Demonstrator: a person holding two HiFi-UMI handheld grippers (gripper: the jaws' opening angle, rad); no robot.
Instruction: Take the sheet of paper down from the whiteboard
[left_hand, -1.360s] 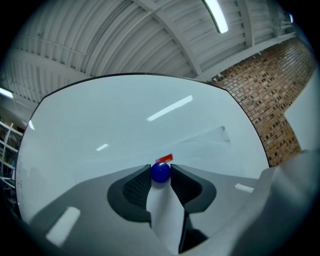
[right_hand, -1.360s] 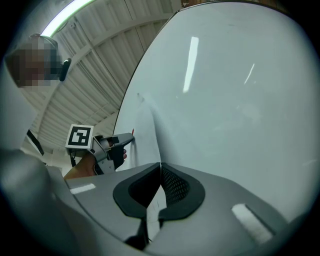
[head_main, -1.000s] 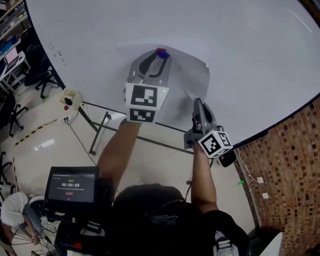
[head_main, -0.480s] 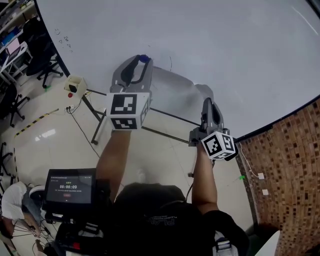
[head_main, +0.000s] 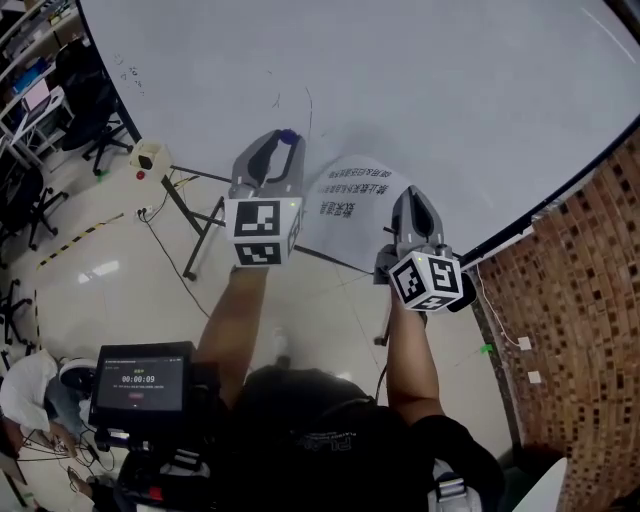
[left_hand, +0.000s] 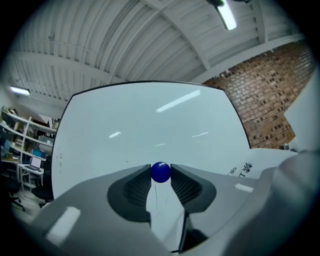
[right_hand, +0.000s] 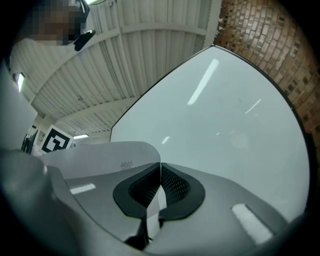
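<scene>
The sheet of paper (head_main: 350, 205) is off the whiteboard (head_main: 420, 80) and hangs curled, its printed side up, between my two grippers. My right gripper (head_main: 412, 196) is shut on its right edge; in the right gripper view the sheet (right_hand: 107, 155) runs into the closed jaws of the right gripper (right_hand: 160, 176). My left gripper (head_main: 284, 138) stands left of the sheet, shut on a small blue ball magnet (head_main: 288, 134). In the left gripper view the magnet (left_hand: 160, 171) sits pinched at the tips, with the board (left_hand: 145, 120) behind and the paper (left_hand: 270, 160) at the right.
The board's stand legs (head_main: 195, 235) reach down to the floor below it. A small box (head_main: 148, 157) lies on the floor at left, office chairs (head_main: 95, 130) behind it. A brick wall (head_main: 580, 300) stands at right. A screen with a timer (head_main: 140, 380) is at my left hip.
Both grippers have drawn back from the board. The left one took the blue magnet off the sheet. The paper came away with the right gripper and flipped its print into view.
</scene>
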